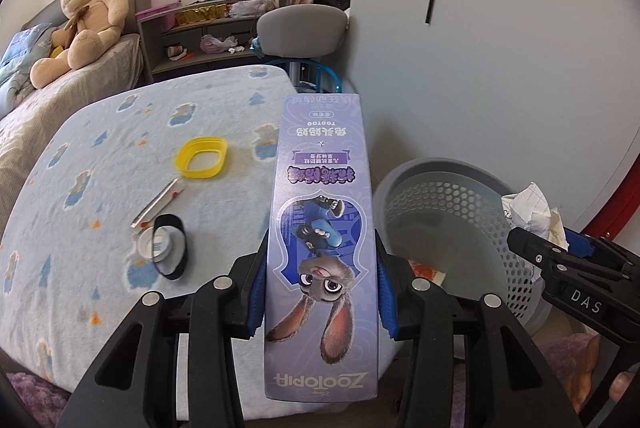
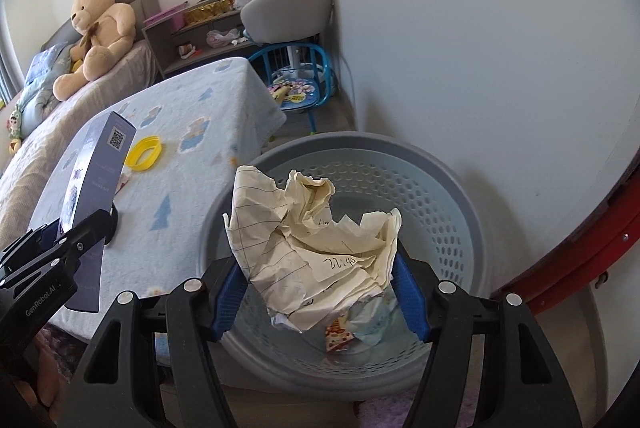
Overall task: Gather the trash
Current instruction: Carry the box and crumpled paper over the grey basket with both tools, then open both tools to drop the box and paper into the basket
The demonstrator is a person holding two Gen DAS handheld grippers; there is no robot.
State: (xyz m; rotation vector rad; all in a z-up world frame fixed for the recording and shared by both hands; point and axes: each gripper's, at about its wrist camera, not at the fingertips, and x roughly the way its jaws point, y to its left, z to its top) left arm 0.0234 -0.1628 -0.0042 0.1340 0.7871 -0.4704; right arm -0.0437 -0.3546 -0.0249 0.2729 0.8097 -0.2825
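My left gripper (image 1: 322, 292) is shut on a long purple Zootopia box (image 1: 323, 228), held over the edge of the blue-covered table (image 1: 120, 187); the box also shows in the right wrist view (image 2: 94, 183). My right gripper (image 2: 316, 288) is shut on a crumpled sheet of lined paper (image 2: 316, 240), held directly above the grey perforated basket (image 2: 432, 195). The basket (image 1: 452, 220) sits on the floor right of the table and holds a few wrappers (image 2: 340, 338). The right gripper and its paper (image 1: 532, 209) appear at the right of the left wrist view.
On the table lie a yellow plastic ring (image 1: 202, 157), a thin silver wrapper (image 1: 156, 203) and a black-and-white lid-like item (image 1: 168, 246). A bed with a teddy bear (image 1: 88, 11) is behind. A grey chair (image 1: 300, 23), small blue chair (image 2: 300, 87) and white wall stand beyond.
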